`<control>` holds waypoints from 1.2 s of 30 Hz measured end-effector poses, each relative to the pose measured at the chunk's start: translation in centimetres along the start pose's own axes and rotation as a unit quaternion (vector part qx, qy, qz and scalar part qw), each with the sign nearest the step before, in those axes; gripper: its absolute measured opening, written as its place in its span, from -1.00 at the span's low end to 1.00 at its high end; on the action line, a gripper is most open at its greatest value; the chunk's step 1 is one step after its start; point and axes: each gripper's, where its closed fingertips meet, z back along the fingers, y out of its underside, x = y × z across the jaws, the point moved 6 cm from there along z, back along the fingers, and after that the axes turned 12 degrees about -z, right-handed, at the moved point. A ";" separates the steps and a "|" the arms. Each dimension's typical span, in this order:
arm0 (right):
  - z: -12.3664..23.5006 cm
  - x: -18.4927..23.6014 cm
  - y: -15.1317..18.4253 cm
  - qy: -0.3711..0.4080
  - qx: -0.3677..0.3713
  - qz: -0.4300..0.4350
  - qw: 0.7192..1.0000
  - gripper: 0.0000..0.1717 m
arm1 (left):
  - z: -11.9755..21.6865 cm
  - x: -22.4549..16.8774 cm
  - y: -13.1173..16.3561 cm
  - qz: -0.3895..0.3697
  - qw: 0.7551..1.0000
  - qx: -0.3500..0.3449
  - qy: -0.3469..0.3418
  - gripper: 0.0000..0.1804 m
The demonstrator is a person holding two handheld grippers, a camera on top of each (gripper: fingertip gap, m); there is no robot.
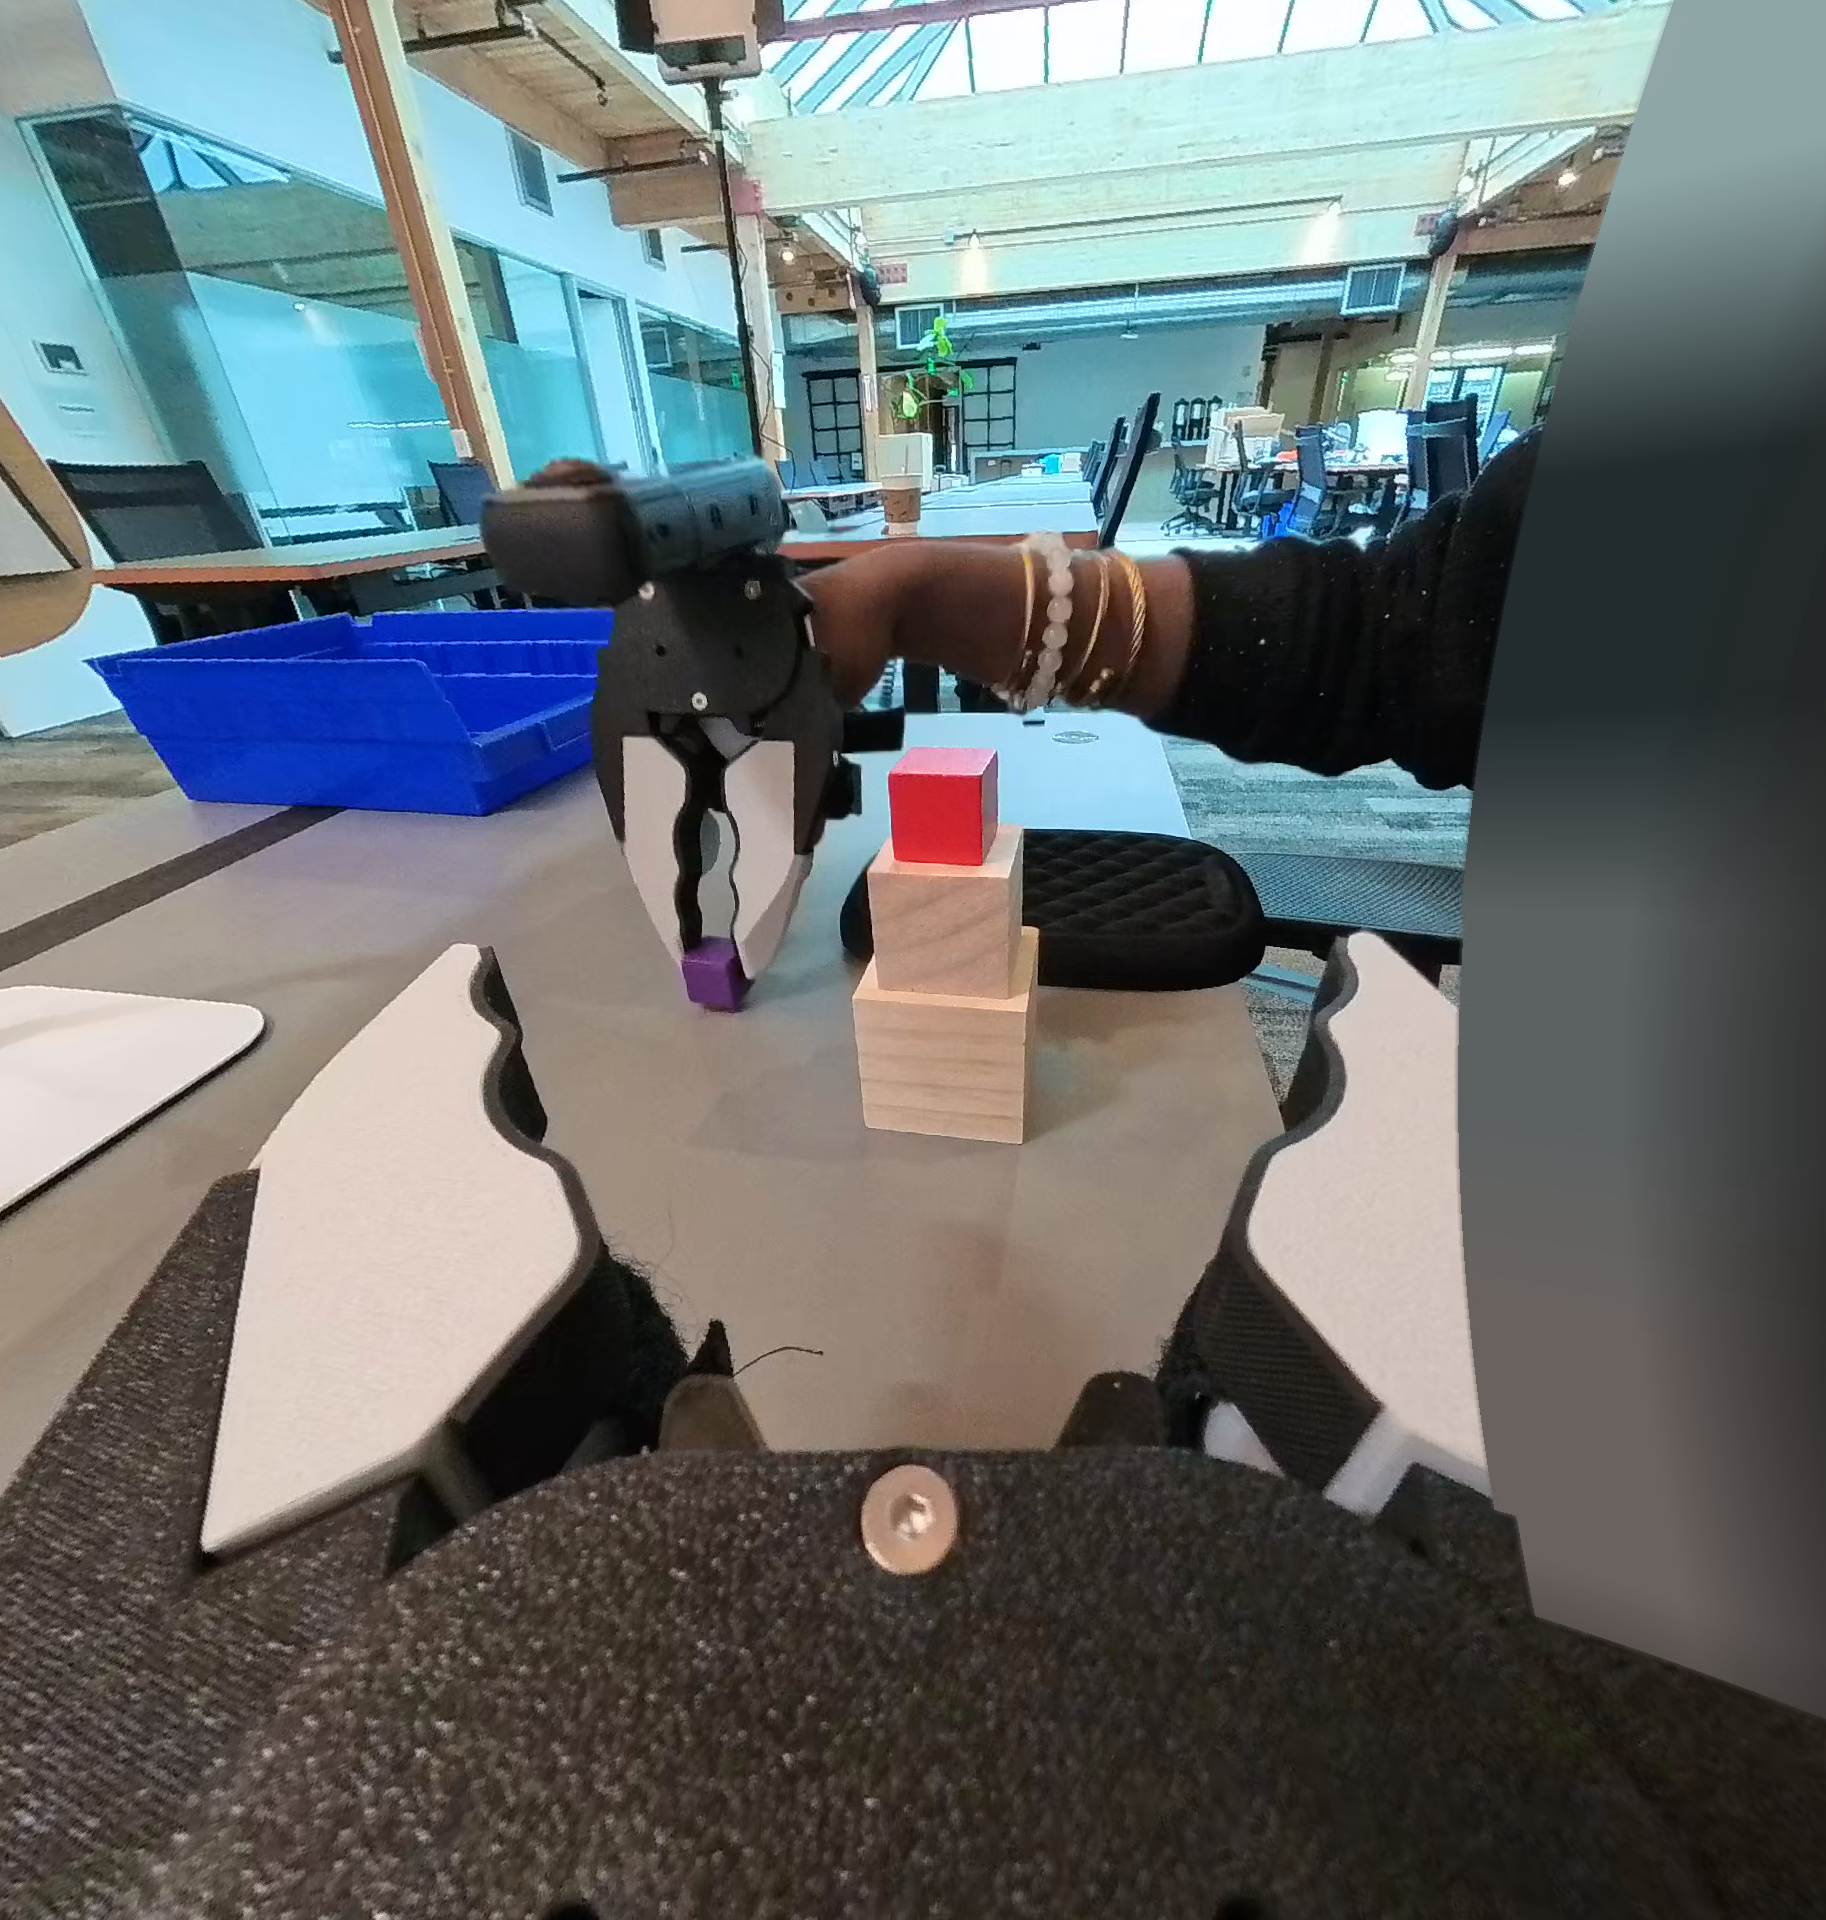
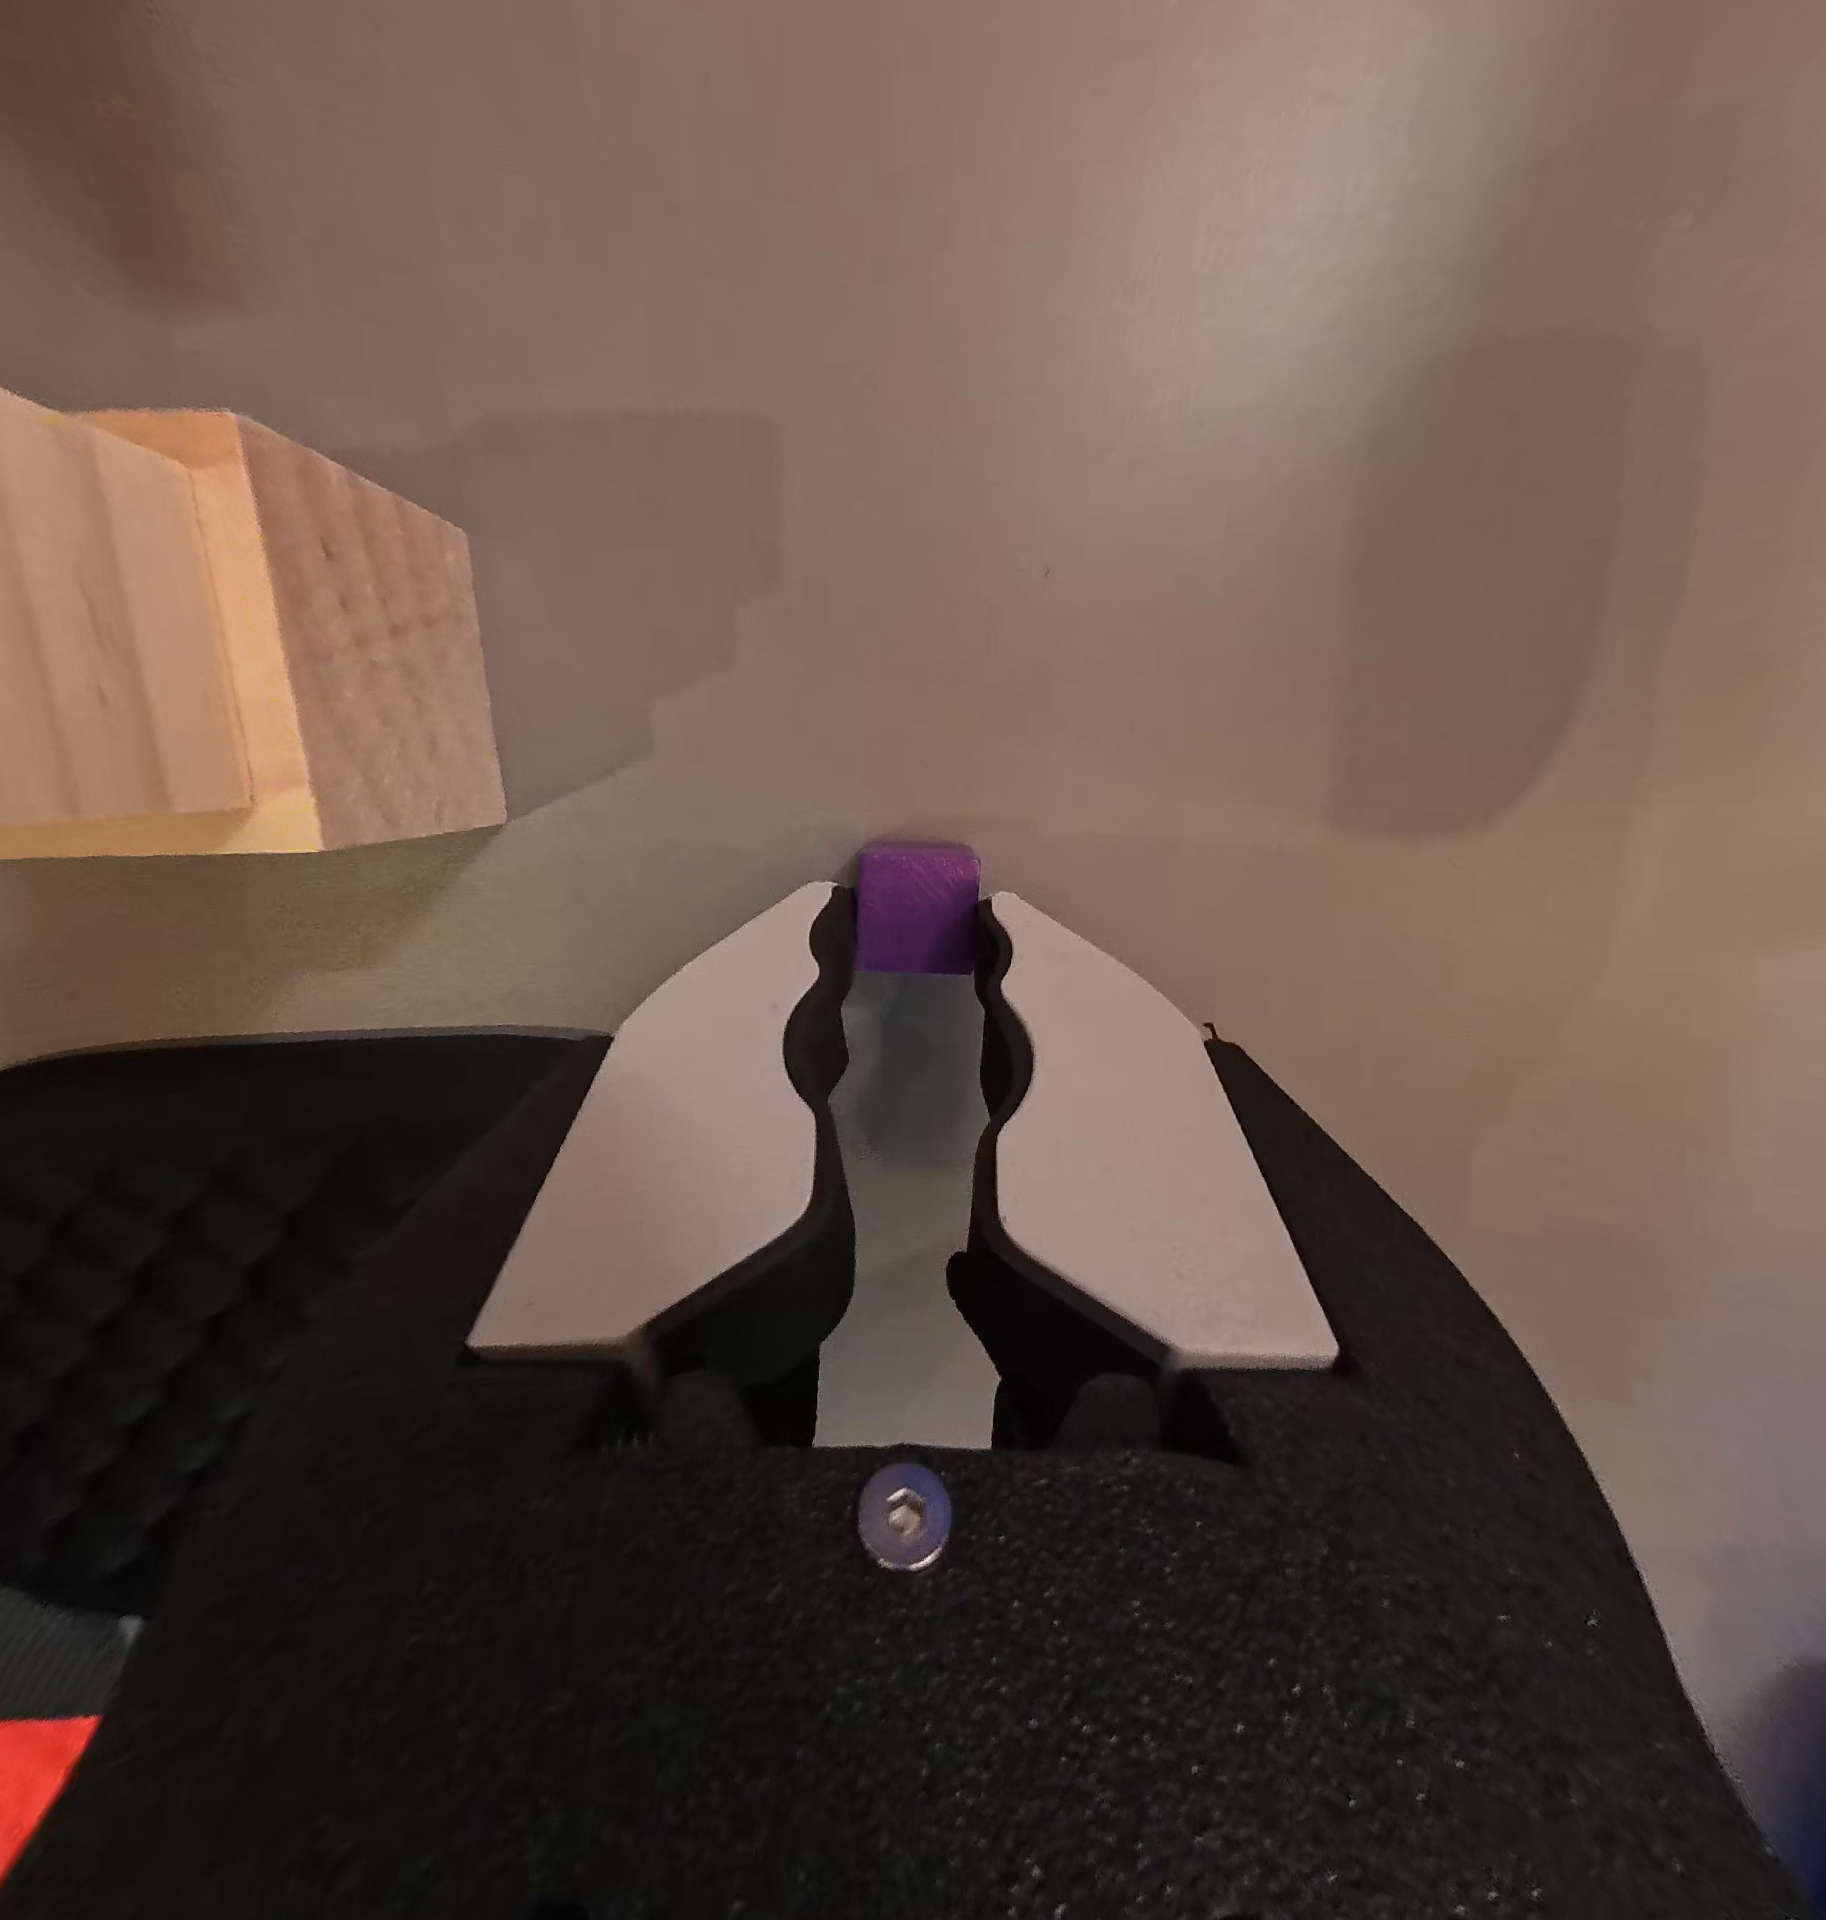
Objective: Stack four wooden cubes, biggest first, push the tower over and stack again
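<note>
Tongs-wise, right gripper pinches a tiny purple cube by its flat sides, probably light and rigid, while left gripper gapes wide, holding nothing.

small cube left of block stack | bin behind

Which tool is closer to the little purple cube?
The right tool. Its fingertips are closed on the purple cube, one on each side, down on the grey table. The left tool sits farther back, wide open, facing the block tower.
</note>
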 end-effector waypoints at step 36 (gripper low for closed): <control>9.4 11.3 -5.4 0.008 0.025 -0.025 0.999 -0.74 | -0.1 -0.1 0.1 -0.004 1.000 0.006 0.002 0.54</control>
